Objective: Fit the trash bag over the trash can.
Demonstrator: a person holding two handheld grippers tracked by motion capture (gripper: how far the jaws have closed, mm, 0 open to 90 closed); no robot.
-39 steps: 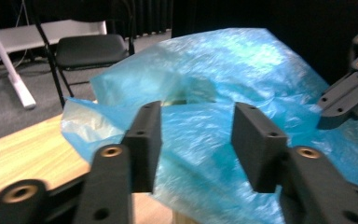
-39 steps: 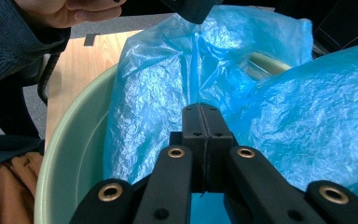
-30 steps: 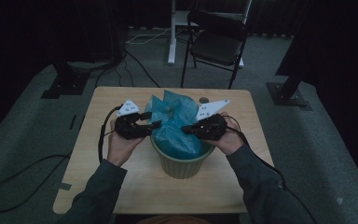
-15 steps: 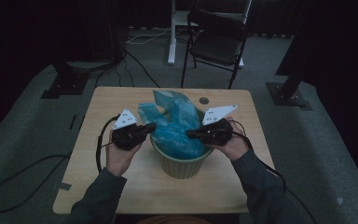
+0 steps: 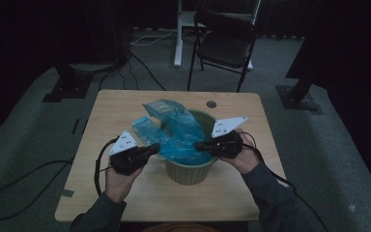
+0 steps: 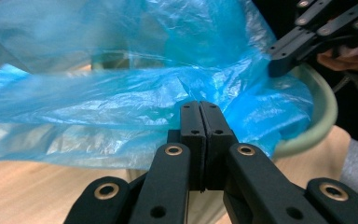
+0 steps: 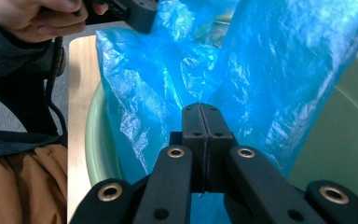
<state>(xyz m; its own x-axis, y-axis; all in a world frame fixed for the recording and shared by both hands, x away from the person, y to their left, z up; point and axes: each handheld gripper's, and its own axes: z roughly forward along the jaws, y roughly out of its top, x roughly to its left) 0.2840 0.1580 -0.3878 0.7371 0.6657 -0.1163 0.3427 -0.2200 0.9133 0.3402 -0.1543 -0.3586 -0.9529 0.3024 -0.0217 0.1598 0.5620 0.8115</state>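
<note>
A thin blue plastic bag [image 5: 174, 126] lies crumpled in and over a pale green bin [image 5: 188, 171] at the middle of the wooden table [image 5: 111, 116]. My left gripper [image 5: 155, 147] is at the bin's left rim, its jaws pressed together on the bag's film [image 6: 121, 93]. My right gripper [image 5: 198, 144] is at the right rim, shut on the bag [image 7: 270, 70] above the bin's inside wall [image 7: 345, 140]. In the left gripper view my own jaws [image 6: 199, 106] meet at the bag's edge, with the right gripper [image 6: 279, 60] across the bin. My right jaws [image 7: 200, 108] are closed too.
A black folding chair [image 5: 222, 43] stands behind the table, beside a white post [image 5: 178, 34]. A small round hole [image 5: 211, 104] sits near the table's far edge. Black stand feet [image 5: 299, 99] and cables [image 5: 9, 193] lie on the grey floor.
My left gripper has come down and toward the person to the bin's left rim and closed on the bag. The bag now sits lower and flatter over the bin.
</note>
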